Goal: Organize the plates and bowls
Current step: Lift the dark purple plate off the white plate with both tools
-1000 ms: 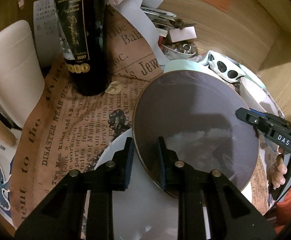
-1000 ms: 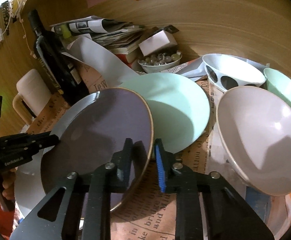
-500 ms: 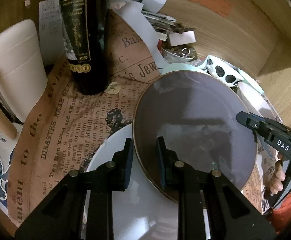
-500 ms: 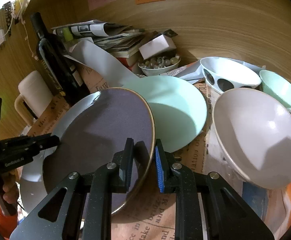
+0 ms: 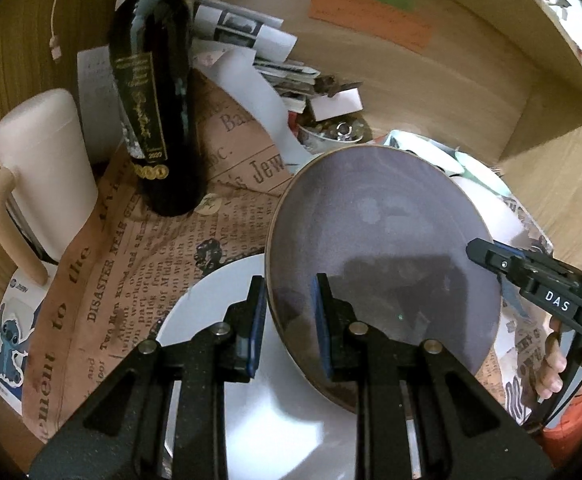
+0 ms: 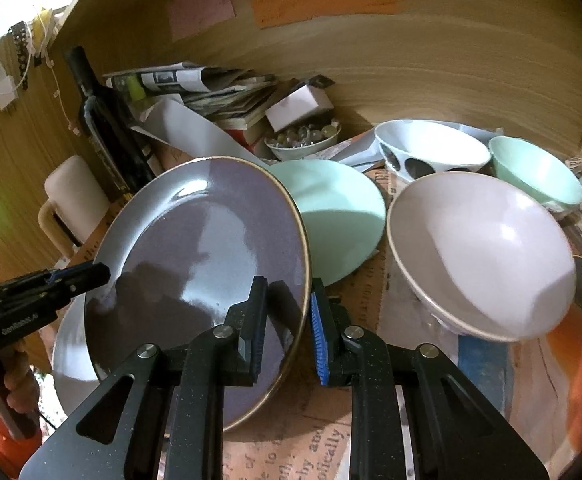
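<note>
Because the round purple glazed plate (image 6: 195,264) hangs tilted above the white plate (image 5: 227,320), clenched only at opposite rims by the left tool (image 5: 289,320) and right tool (image 6: 287,320), uneven pull risks slipping it onto the mint-green plate (image 6: 339,216).

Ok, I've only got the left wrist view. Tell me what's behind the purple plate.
Observer: A mint plate, empty; the purple plate hides its left edge in the right wrist view.
Operator: Now give me what's right of that.
Observer: A big pink bowl, empty.
Operator: List anything behind the bowl.
Observer: A spotted bowl and a mint bowl, side by side, farther back.
</note>
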{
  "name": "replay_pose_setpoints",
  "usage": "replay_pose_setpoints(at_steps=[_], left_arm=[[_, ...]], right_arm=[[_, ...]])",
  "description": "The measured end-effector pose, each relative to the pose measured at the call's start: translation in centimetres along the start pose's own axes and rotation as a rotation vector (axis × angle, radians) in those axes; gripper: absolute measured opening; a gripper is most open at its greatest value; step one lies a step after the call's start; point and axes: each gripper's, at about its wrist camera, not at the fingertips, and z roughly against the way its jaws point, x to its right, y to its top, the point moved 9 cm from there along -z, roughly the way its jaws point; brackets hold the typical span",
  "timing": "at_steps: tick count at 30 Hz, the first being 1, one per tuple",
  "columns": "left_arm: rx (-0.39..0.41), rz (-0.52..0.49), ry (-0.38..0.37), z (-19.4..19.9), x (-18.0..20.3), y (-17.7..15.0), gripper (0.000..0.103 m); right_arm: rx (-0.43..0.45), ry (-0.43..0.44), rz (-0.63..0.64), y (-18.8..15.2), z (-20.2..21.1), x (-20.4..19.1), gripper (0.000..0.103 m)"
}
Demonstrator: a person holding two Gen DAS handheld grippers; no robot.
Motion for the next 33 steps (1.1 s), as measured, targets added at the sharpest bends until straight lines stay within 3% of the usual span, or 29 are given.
replay_pose_setpoints(at_steps=[14,33], left_arm=[[0.024,-0.046,-0.040,1.7,4.4,-0.1,0.022],[0.018,-0.079,-0.071,2.9,9.2,-3.0,0.022]], right_arm=[[0.059,-0.035,-0.031,-1.1,4.5,1.9,0.019],[0.055,-0.058,-0.084,-4.9,8.0,4.6,0.019]])
